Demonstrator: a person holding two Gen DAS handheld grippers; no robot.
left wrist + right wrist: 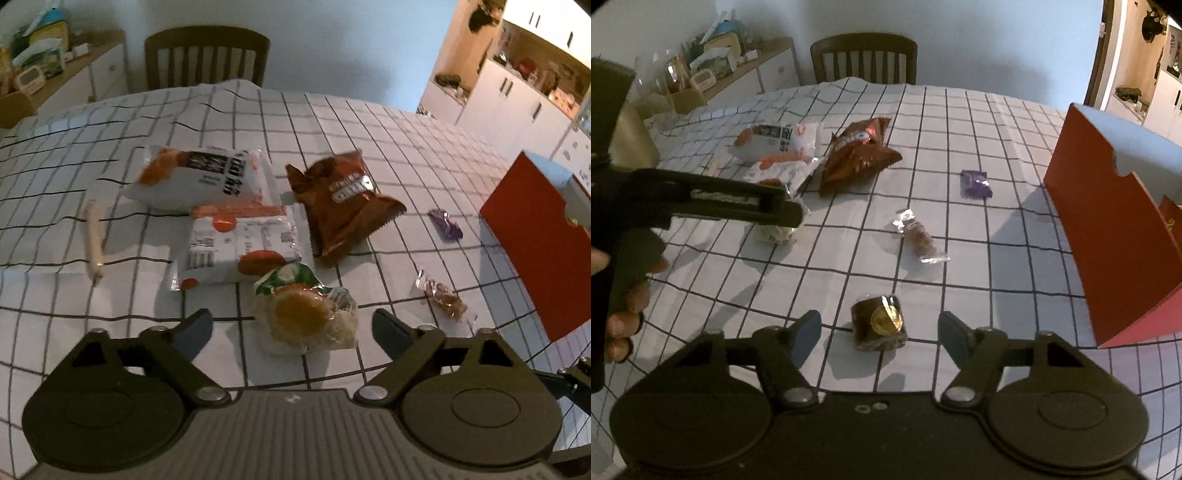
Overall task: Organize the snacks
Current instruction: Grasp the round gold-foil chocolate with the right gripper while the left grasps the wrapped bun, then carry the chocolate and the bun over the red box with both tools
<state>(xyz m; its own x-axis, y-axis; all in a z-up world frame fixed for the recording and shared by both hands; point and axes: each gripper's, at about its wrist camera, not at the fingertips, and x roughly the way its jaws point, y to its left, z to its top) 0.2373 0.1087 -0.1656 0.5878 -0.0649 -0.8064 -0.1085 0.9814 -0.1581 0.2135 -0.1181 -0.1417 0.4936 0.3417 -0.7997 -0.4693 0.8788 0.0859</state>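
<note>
Right wrist view: both claws spread, right claw point(879, 328) straddling dark candy point(879, 321).

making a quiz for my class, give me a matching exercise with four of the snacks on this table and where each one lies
Things:
1. egg-picture pack
2. dark wrapped cake with gold seal
3. purple candy
4. brown chip bag

Places:
A. nearest the red box
B. between the open left gripper fingers
C. beside the white packs, far side
D. in front of the open right gripper

Pairs: 1-B, 2-D, 3-A, 4-C
</note>
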